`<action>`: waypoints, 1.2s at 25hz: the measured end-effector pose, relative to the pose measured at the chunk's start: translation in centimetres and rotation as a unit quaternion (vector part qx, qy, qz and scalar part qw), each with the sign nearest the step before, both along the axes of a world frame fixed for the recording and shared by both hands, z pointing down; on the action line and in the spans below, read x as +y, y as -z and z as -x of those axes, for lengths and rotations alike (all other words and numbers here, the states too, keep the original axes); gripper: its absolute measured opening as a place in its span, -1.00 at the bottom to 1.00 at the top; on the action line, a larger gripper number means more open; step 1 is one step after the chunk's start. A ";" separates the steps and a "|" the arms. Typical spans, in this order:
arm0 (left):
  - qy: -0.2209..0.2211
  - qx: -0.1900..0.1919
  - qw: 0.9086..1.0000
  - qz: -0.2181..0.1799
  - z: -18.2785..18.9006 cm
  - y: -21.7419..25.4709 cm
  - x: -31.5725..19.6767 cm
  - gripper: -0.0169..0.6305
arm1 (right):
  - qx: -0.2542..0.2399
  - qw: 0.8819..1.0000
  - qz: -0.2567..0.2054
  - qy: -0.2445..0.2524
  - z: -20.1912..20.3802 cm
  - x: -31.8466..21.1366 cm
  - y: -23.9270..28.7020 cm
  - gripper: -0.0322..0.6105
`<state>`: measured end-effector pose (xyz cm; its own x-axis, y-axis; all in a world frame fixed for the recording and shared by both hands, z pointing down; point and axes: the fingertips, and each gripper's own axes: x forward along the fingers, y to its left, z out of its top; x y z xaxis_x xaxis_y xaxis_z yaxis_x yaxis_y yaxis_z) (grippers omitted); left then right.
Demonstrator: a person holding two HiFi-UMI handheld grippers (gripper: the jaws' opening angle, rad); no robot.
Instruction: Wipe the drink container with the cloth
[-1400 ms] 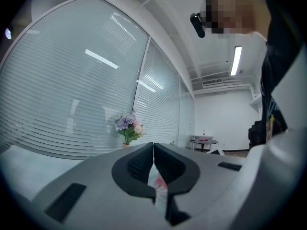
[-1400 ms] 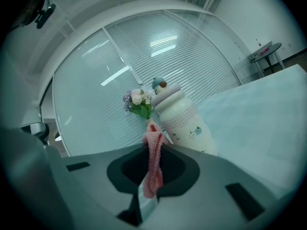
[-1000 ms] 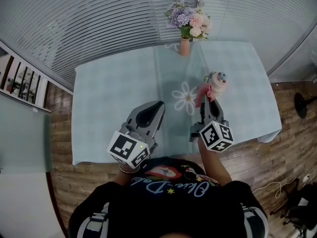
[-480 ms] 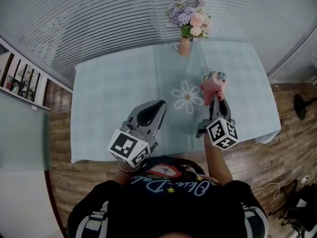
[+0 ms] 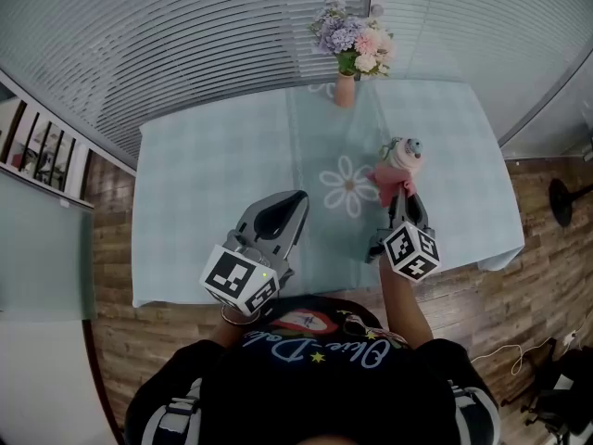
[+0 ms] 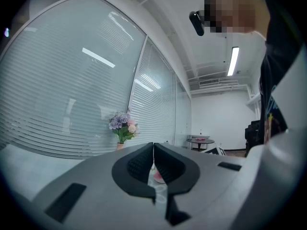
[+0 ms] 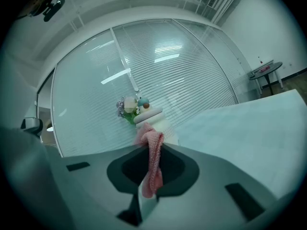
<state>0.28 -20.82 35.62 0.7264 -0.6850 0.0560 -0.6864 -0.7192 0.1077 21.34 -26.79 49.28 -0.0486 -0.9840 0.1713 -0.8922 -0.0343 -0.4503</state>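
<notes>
Blinds curve behind the pale blue surface [image 5: 204, 184]. Of two, the left hand-held gripper [image 5: 296, 197] hovers closed and empty. One flower vase [image 5: 345, 83] stands at the back. The right hand-held gripper [image 5: 401, 196] pinches the one pink cloth [image 5: 387, 180] against the single drink container [image 5: 406, 154], right of centre. I'd press lightly so it doesn't tip.

An office: blinded glass partitions [image 5: 185, 54] (strip lights [image 6: 233, 60] overhead).

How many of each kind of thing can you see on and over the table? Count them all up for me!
Grippers: 2 (left gripper, right gripper)
Drink container: 1
Pink cloth: 1, pinched in the right gripper's fingers
Vase of flowers: 1
Total: 5
</notes>
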 end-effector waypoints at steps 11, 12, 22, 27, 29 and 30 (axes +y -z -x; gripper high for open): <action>0.007 0.002 1.000 0.001 0.2 0.0 -0.2 -0.93 | 0.056 0.996 0.068 0.023 0.0 -0.4 -3.2 -0.82; 0.008 0.003 1.000 0.002 0.2 -0.1 -0.2 -0.93 | 0.061 0.995 0.076 0.029 0.1 -0.5 -3.5 -0.82; 0.016 0.007 1.000 0.000 0.6 -0.1 -0.1 -0.93 | 0.091 0.985 0.119 0.081 1.5 -0.8 -6.0 -0.82; 0.015 0.007 1.000 -0.003 0.6 0.1 0.1 -0.93 | 0.101 0.984 0.115 0.088 1.7 -0.6 -5.8 -0.82; 0.013 0.007 1.000 -0.002 0.5 0.1 0.1 -0.93 | 0.109 0.985 0.102 0.089 1.7 -0.2 -5.3 -0.82; 0.011 0.008 1.000 0.000 0.4 0.1 0.1 -0.93 | 0.114 0.985 0.092 0.091 1.8 0.1 -4.8 -0.82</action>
<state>-0.07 -20.72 35.57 0.7116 -0.7012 0.0444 -0.7007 -0.7036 0.1183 19.52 -26.69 54.08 -0.1602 -0.9138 0.3732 -0.9685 0.0726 -0.2381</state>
